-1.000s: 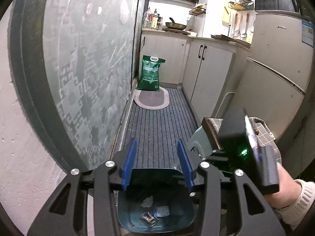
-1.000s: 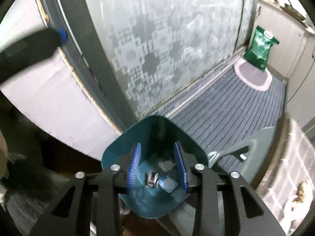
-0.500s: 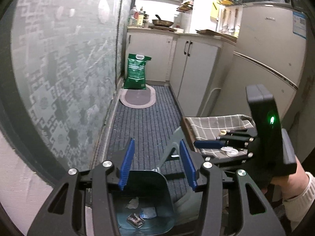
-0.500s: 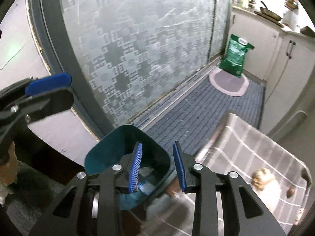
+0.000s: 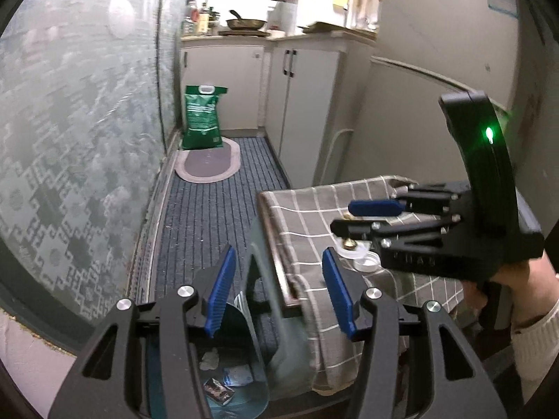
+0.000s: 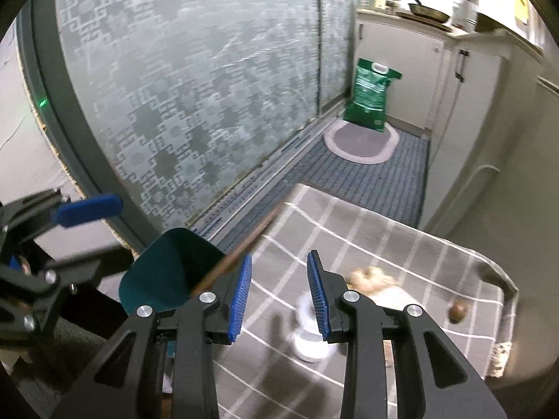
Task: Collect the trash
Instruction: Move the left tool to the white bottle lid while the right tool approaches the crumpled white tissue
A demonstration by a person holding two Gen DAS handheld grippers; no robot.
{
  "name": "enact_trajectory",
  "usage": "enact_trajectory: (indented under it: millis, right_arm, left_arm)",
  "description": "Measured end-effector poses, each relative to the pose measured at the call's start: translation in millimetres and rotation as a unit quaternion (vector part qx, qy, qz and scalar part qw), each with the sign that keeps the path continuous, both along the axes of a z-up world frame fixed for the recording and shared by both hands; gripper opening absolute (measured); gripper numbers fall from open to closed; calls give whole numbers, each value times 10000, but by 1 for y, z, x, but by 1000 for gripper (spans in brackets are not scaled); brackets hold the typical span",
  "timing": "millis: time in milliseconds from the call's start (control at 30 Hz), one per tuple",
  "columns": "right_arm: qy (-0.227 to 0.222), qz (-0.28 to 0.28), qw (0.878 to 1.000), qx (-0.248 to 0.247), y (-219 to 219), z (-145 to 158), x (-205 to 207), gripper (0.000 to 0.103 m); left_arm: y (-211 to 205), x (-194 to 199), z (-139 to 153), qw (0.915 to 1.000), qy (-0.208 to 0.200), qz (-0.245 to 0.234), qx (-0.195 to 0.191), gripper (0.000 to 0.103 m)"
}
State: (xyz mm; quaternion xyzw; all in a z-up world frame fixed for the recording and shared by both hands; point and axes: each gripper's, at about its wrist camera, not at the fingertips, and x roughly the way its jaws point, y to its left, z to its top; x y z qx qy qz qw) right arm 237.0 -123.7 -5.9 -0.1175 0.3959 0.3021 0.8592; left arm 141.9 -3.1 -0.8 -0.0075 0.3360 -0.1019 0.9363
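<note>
A teal trash bin (image 5: 244, 377) stands on the floor beside a table with a grey checked cloth (image 5: 314, 209); it holds a few wrappers and crumpled paper (image 5: 223, 380). The bin also shows in the right wrist view (image 6: 167, 272). My left gripper (image 5: 276, 293) is open and empty above the bin. My right gripper (image 6: 279, 296) is open and empty over the cloth (image 6: 401, 244), just above a blurred white cup-like piece (image 6: 311, 335). Crumpled light trash (image 6: 374, 279) and a small brown nut-like thing (image 6: 457, 310) lie on the cloth farther right.
A patterned glass sliding door (image 5: 70, 139) runs along the left. A green bag (image 5: 202, 122) and an oval mat (image 5: 209, 167) lie at the far end by white cabinets (image 5: 307, 104). A striped rug (image 5: 209, 227) covers the floor.
Both grippers have risen and swung right, away from the bin toward the table. The right gripper now hangs over the checked cloth, not the bin.
</note>
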Motion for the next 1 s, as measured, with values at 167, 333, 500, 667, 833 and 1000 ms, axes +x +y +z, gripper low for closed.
enact_trajectory:
  millis: [167, 333, 500, 667, 833, 1000]
  right_arm:
    - [10, -202, 9998, 3, -24, -2, 5, 33]
    - [10, -367, 9993, 28, -47, -2, 8, 33]
    - [51, -511, 9987, 48, -69, -4, 11, 38]
    - [125, -553, 9983, 128, -86, -5, 13, 38]
    - [280, -681, 9966, 372, -110, -8, 19, 38]
    - [525, -760, 9923, 824, -130, -11, 26, 38]
  left_arm:
    - [-31, 7, -12, 9993, 165, -306, 146, 57]
    - [-52, 12, -25, 9981, 319, -503, 172, 58]
    - [-68, 21, -37, 9965, 514, -652, 110, 58]
    - [-81, 33, -50, 9952, 703, -674, 81, 58]
    - [-92, 43, -61, 9946, 837, -588, 159, 58]
    - [-98, 50, -64, 9947, 892, -518, 53, 58]
